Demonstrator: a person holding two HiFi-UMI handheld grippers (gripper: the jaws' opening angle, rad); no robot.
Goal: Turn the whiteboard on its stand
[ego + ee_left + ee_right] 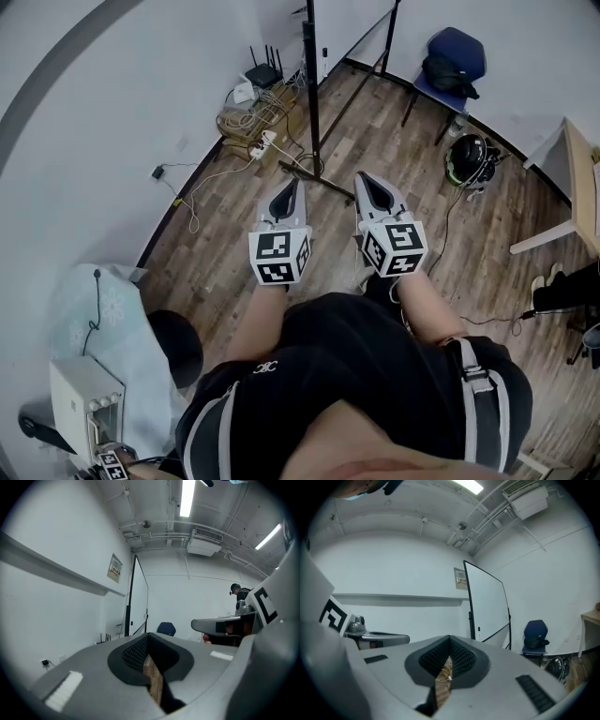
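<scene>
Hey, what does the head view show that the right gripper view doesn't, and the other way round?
Only the head view: the person's black-clothed torso, a router, and the right gripper seen from outside with its marker cube. Only the right gripper view: the whiteboard's white face, a ceiling light, an air conditioner, and its own fingers shut, nothing held. Both: the blue chair, the stand's black pole and the left gripper.
</scene>
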